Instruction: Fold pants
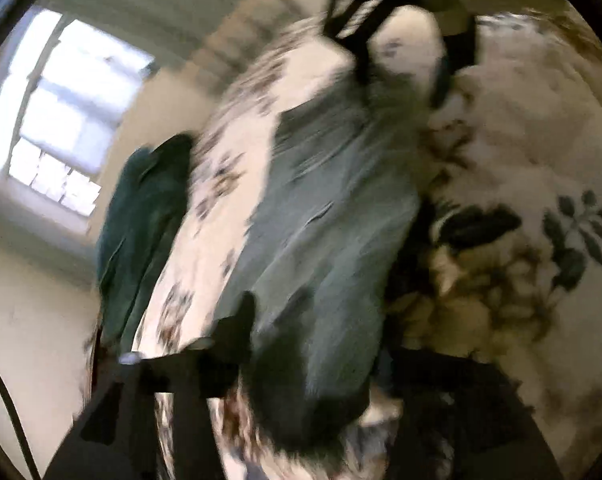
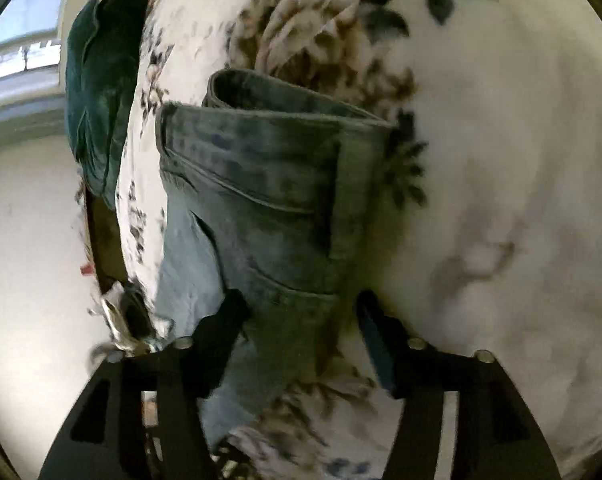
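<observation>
Light blue jeans (image 2: 269, 200) lie on a white bedspread with a floral print (image 2: 501, 140), waistband and back pocket toward the top. My right gripper (image 2: 301, 320) is open just above the denim; its fingers (image 2: 229, 320) straddle the lower part of the pocket area. In the left wrist view the jeans (image 1: 321, 208) are blurred by motion. My left gripper (image 1: 313, 320) hangs over their near end; the left finger (image 1: 237, 320) shows, the right one is lost in dark blur. The right gripper (image 1: 381, 40) shows at the top of that view.
A dark green cushion (image 2: 97, 100) lies at the bed's left edge, also in the left wrist view (image 1: 141, 232). Beyond it are a pale wall and a window (image 1: 61, 112). The bedspread (image 1: 521, 140) stretches to the right.
</observation>
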